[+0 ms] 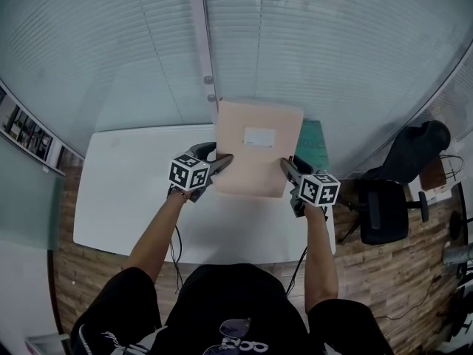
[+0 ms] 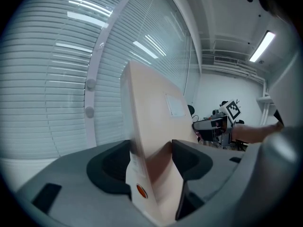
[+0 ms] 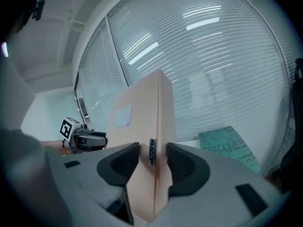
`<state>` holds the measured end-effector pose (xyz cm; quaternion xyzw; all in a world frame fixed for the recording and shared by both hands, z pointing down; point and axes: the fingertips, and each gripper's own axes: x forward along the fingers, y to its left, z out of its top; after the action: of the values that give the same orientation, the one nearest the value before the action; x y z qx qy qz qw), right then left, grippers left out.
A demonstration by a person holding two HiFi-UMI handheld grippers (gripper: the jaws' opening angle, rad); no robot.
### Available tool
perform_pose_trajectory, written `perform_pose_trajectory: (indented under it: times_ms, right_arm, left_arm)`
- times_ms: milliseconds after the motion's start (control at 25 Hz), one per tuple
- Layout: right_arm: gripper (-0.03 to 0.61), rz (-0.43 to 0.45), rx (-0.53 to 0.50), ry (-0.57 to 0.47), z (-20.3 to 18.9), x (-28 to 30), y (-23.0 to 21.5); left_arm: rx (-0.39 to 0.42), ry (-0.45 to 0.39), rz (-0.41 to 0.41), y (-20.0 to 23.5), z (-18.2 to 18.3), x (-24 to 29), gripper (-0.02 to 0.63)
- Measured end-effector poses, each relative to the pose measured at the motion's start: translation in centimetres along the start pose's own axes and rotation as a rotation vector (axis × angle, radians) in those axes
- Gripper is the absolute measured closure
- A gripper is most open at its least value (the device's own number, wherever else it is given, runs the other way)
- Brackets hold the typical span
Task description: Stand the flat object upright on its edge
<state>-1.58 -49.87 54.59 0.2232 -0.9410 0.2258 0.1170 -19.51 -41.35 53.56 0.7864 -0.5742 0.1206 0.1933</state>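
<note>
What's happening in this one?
A person clamps a flat beige box by its side edges, the left tool on one and the right tool on the other. The box is upright over the white table, facing the person. Whether its bottom edge rests on the table isn't clear.

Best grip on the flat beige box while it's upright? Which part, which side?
Take the flat beige box by its narrow side edges, low down, coming in from left and right so the jaws span its thickness. The broad faces look too wide to pinch; the thin edges fit. The left gripper and right gripper are shut on it that way now.
</note>
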Motion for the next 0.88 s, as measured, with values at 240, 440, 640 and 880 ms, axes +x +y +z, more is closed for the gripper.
perform_pose_trajectory:
  times_ms: [240, 440, 640, 880]
  right_arm:
    - [0.377, -0.002, -0.005, -0.005, 0.3, 0.6, 0.1]
    - [0.379, -0.008, -0.013, -0.008, 1.1, 0.9, -0.2]
    - [0.379, -0.010, -0.022, -0.010, 1.1, 1.7, -1.1]
    - [0.380, -0.014, -0.027, -0.011, 2.0, 3.2, -2.0]
  left_arm:
    - [-0.005, -0.011, 0.005, 0.6, 0.1, 0.0, 0.322]
    - [-0.006, -0.020, 0.011, 0.9, 0.7, 0.3, 0.324]
    - [-0.012, -0.024, 0.020, 1.5, 0.4, 1.3, 0.324]
    - [-0.017, -0.026, 0.031, 2.9, 1.0, 2.5, 0.324]
